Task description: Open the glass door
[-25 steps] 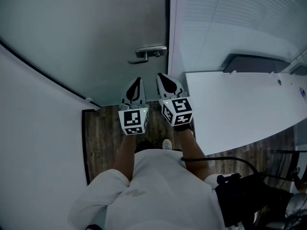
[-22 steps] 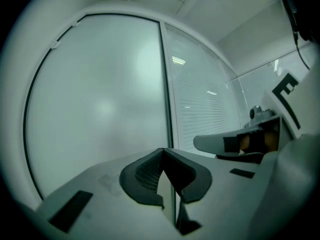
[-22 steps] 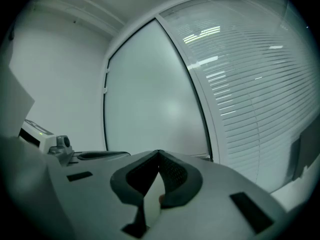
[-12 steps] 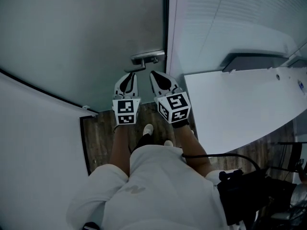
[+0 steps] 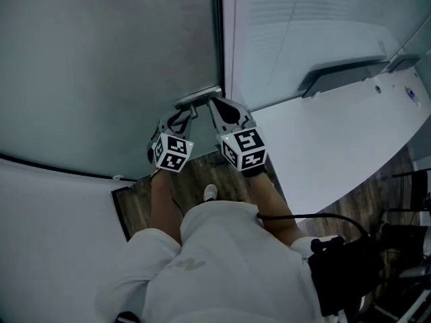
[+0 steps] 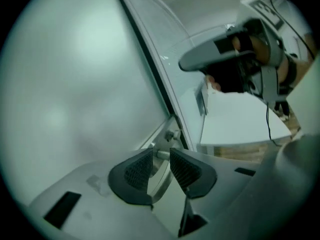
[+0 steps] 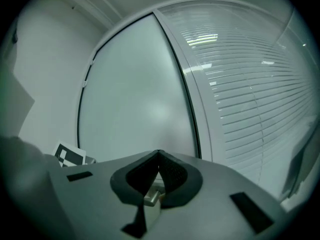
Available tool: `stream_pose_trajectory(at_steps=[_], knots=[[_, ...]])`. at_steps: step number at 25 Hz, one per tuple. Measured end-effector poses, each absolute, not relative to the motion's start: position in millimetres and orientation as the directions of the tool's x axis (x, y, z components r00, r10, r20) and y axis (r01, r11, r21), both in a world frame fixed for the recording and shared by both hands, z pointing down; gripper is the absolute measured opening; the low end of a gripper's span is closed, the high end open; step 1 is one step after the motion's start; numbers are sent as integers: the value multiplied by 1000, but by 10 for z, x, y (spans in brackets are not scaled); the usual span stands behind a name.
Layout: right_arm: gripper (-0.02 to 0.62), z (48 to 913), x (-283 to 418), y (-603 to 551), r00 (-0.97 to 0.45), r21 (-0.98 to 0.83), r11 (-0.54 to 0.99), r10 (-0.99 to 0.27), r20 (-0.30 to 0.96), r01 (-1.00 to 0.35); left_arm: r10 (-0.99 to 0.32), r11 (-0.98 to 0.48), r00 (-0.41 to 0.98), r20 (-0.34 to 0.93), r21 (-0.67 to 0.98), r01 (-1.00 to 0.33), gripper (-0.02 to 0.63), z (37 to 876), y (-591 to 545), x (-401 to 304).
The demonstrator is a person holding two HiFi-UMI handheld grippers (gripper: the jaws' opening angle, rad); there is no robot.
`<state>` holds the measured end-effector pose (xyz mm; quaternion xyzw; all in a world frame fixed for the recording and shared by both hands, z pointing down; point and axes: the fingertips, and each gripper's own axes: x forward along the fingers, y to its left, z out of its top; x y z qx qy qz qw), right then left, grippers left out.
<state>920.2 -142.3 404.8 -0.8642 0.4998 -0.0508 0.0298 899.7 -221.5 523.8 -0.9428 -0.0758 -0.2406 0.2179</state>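
The glass door (image 5: 101,59) fills the head view from 9 to 12 o'clock, frosted, its dark closing edge running along the 12-to-6 line just right of centre. Its lever handle (image 5: 196,98) sits hard against that edge. The handle's long axis lies nearly across the view, with the pivot end at 2 o'clock by the door edge and the free end pointing to about 8 o'clock.

A second ago both tools hung well short of the lever, at its 6 o'clock. Now both have closed in on it. The left hand-held gripper (image 5: 183,115) has rolled so that its marker cube (image 5: 171,152) sits tilted. Its jaws were together then and have just been opening. In the left gripper view they stand a little apart, with the lever's bar passing between the ribbed pads (image 6: 136,170). No pad is plainly pressed on the bar.

The right hand-held gripper (image 5: 219,105) lies just beside the lever's pivot end, at 3 o'clock of the left one. Its jaws are together at the tips and grip nothing. A small silver piece shows in the gap beneath them, and what it is I cannot tell.

Farther out, a white tabletop (image 5: 337,140) spreads at 3 o'clock. A slatted glass panel (image 5: 323,19) rises at 1 o'clock, and wood floor (image 5: 192,177) shows at 6 o'clock.
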Motion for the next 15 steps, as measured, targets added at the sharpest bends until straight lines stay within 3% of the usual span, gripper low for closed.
stream_pose_trajectory(at_steps=[7,15], knots=[[0,4171,9417,-1522,538,-99,-545,-838,91,-832,72,-754,740,669,-449,480,103,5743,-2231,9105],[0,4332,9503,-1607,563,-110,-575,-817,126,-811,39,-650,662,749,-484,585,106,5976,-2314,9088]])
